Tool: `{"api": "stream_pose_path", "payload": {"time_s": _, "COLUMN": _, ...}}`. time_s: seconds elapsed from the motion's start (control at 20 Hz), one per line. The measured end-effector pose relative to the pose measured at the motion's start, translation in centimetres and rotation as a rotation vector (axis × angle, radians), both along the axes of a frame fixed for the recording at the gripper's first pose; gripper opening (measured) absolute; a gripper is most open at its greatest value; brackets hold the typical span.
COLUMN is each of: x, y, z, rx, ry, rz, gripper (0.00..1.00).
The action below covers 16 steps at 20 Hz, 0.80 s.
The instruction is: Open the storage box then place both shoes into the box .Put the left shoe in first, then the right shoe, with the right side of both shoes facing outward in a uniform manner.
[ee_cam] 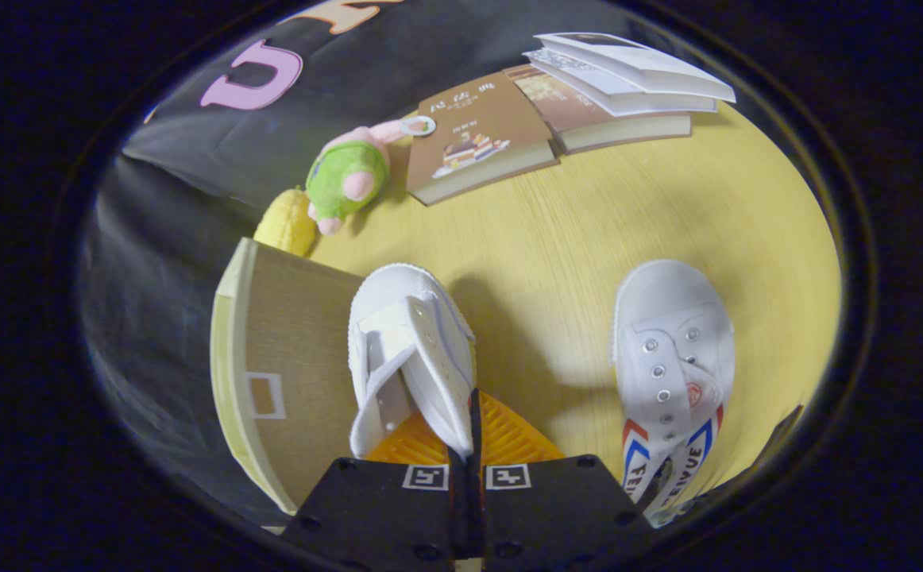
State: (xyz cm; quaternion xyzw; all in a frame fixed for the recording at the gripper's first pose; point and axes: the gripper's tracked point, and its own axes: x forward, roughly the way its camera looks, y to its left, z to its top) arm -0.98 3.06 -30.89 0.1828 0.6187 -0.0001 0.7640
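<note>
Gripper view had the gripper (468, 445) pinched shut on the near shoe's (410, 349) thin side wall beside the box (287, 357), the other shoe (672, 349) waiting on the table (573, 238); that slim hold could slip or twist.

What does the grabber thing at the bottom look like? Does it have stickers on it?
The gripper has two wide, flat, dark blocks side by side, with small round screw holes near their corners. Each block carries a small white square tag with a black pattern, set next to the narrow slit between them. Two ridged pads fan out just ahead of the blocks.
</note>
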Motion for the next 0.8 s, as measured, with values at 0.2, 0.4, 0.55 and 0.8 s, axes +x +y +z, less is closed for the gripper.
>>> {"api": "stream_pose_path", "payload": {"time_s": 0.2, "x": 1.7, "y": 1.8, "z": 5.2, "rx": 0.041, "ry": -0.051, "rz": -0.067, "gripper": 0.03}}
{"api": "stream_pose_path", "payload": {"time_s": 0.4, "x": 3.6, "y": 5.8, "z": 9.9, "rx": 0.082, "ry": -0.115, "rz": -0.057, "gripper": 0.03}}
{"api": "stream_pose_path", "payload": {"time_s": 0.55, "x": 4.6, "y": 10.1, "z": 12.3, "rx": 0.161, "ry": -0.140, "rz": -0.070, "gripper": 0.03}}
{"api": "stream_pose_path", "payload": {"time_s": 0.8, "x": 4.4, "y": 16.7, "z": 11.0, "rx": 0.199, "ry": -0.110, "rz": -0.067, "gripper": 0.03}}
